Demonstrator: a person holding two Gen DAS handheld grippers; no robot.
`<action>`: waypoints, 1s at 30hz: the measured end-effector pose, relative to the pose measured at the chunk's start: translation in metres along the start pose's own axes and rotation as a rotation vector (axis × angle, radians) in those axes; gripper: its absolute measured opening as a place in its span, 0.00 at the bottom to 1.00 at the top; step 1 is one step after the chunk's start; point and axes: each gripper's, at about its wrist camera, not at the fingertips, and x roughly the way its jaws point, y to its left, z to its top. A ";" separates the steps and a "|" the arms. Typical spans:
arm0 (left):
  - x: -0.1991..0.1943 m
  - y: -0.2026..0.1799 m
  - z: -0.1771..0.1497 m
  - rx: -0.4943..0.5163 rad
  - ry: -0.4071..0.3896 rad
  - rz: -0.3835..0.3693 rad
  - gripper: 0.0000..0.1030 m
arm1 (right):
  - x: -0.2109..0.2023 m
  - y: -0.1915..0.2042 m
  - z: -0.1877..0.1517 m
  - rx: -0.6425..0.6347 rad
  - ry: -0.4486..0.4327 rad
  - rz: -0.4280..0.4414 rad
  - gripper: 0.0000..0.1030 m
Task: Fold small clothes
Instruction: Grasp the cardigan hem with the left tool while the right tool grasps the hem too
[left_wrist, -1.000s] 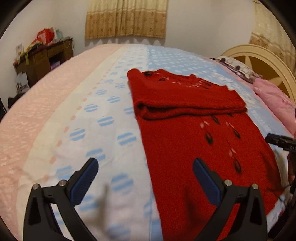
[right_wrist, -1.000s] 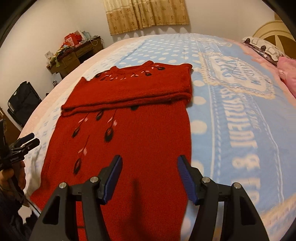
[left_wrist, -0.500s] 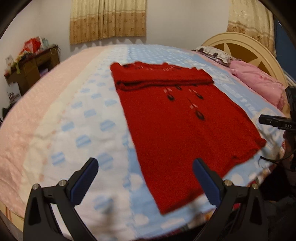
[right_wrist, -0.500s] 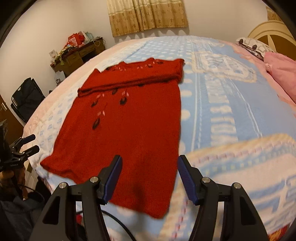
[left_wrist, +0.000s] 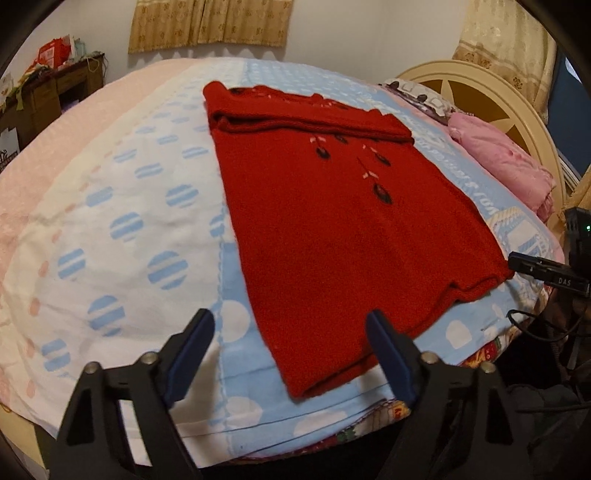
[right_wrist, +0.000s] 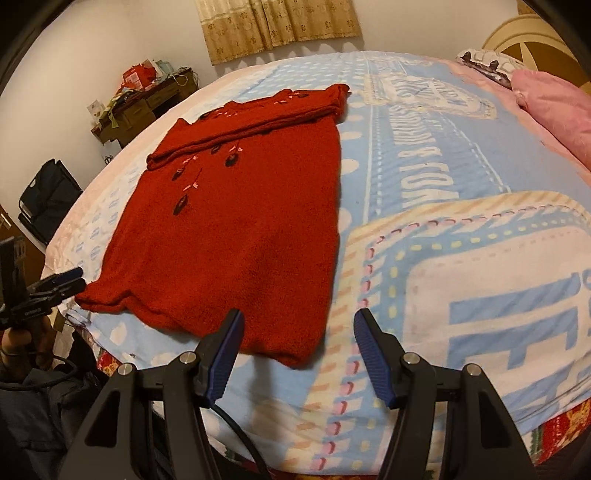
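A red knit sweater (left_wrist: 332, 206) lies flat on the bed, its sleeves folded across the chest at the far end and its hem near the bed's front edge. It also shows in the right wrist view (right_wrist: 236, 221). My left gripper (left_wrist: 291, 350) is open and empty, just in front of the hem's near left corner. My right gripper (right_wrist: 297, 345) is open and empty, just in front of the hem's right corner. The right gripper's tip (left_wrist: 532, 267) shows at the right of the left wrist view; the left gripper (right_wrist: 51, 288) shows at the left of the right wrist view.
The bed has a blue, white and pink patterned blanket (right_wrist: 443, 184). A pink pillow (left_wrist: 502, 158) lies by the cream headboard (left_wrist: 476, 92). A cluttered wooden desk (right_wrist: 147, 99) and a black bag (right_wrist: 48, 195) stand by the far wall. Cables (right_wrist: 236, 432) hang below the bed's edge.
Both grippers have pulled back from over the sweater to the bed's front edge, so the whole sweater and its hem now show. Both stay open.
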 end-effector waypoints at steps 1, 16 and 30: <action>0.002 0.000 -0.001 -0.002 0.008 0.000 0.79 | 0.001 0.002 0.000 -0.002 0.000 0.009 0.61; 0.004 -0.002 -0.006 -0.033 0.072 -0.131 0.57 | 0.013 0.013 -0.011 0.003 0.022 0.075 0.45; -0.014 0.008 0.001 -0.068 0.023 -0.261 0.13 | -0.017 -0.003 -0.004 0.083 -0.120 0.214 0.16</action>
